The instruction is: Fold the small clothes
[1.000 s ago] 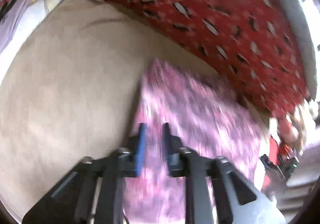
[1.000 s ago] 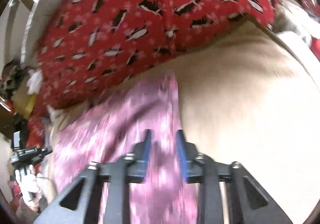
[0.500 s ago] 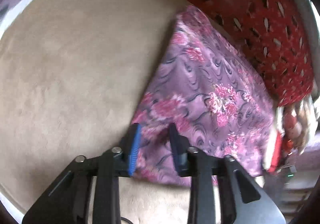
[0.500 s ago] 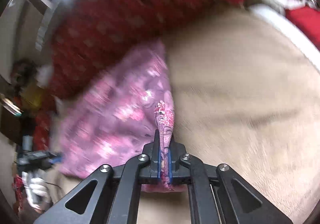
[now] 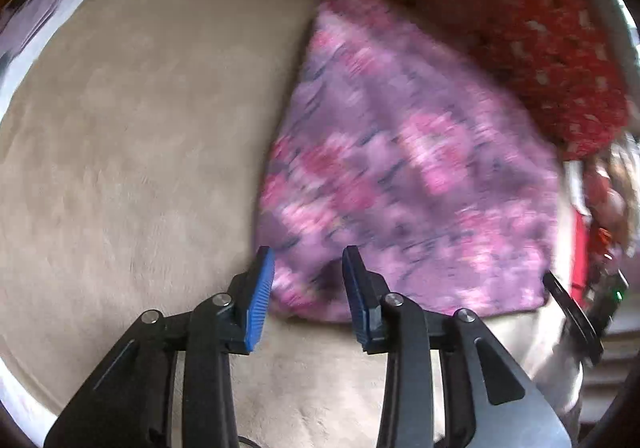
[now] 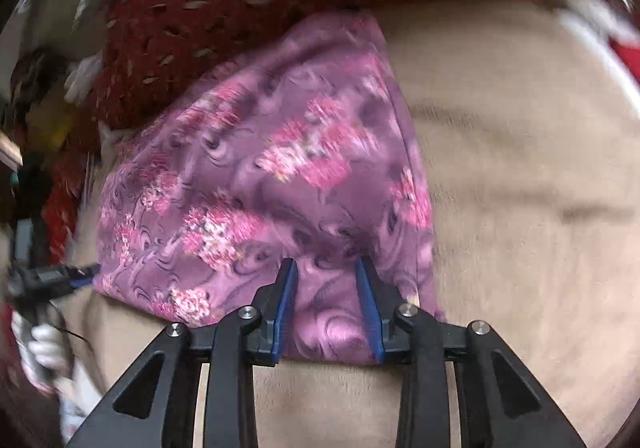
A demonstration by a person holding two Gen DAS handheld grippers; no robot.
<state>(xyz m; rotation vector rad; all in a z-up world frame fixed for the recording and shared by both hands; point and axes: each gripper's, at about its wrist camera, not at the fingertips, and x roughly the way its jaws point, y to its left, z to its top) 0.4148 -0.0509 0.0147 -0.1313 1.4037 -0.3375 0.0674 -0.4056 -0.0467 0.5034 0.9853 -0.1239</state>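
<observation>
The left claw [image 5: 306, 280] stands partly apart, its jaws having just widened, and its blue pads straddle the near left corner of the purple floral cloth [image 5: 408, 175] without pinching it. The right claw [image 6: 325, 300] has likewise just opened, and the near right corner of the cloth [image 6: 264, 183] lies loose between its pads, not gripped. In both wrist views the cloth lies flat, a neat four-sided shape, in the middle of the frame on a beige plush blanket [image 5: 132, 151], its far edge running up against a red patterned blanket [image 5: 520, 27] along the top. At the lower left of the right wrist view the other claw shows small, with a light-gloved hand [image 6: 42, 344] on its handle.

To judge from the flat lie and the released corners, one fold has been laid down and let go. If another fold is wanted, the next move calls for closing on both near corners together and carrying them evenly across to the far edge; otherwise, drawing both claws clear without dragging the fabric.
</observation>
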